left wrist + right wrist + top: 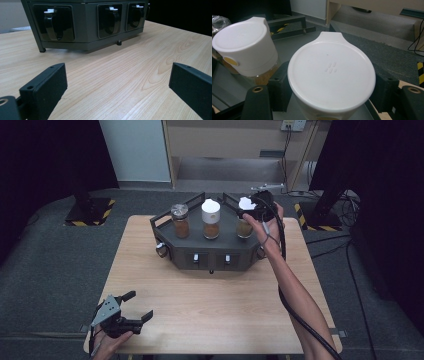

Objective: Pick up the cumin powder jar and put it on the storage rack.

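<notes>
Your right claw (248, 206) reaches over the right end of the dark tray (227, 251) at the desk's (215, 310) far edge, and from above your hand (267, 222) and the claw body hide most of the right jar (244, 227); you see just its brownish glass and a bit of white cap. The right gripper view fills that gap: the jaws stand on either side of the white cap (332, 75), close against it, though you cannot tell whether they press on it. The jar's glass is cut off below the frame there. The middle jar (210, 219) with its white cap sits just beside, and the left jar (180, 220) shows as only a crinkled, shiny top at that view's left edge.

Your left claw (135, 306) hovers near the desk's near left corner, jaws spread wide, holding nothing. Its own view shows the tray's front recesses with small white tabs (49, 11), too dark inside to make out.
</notes>
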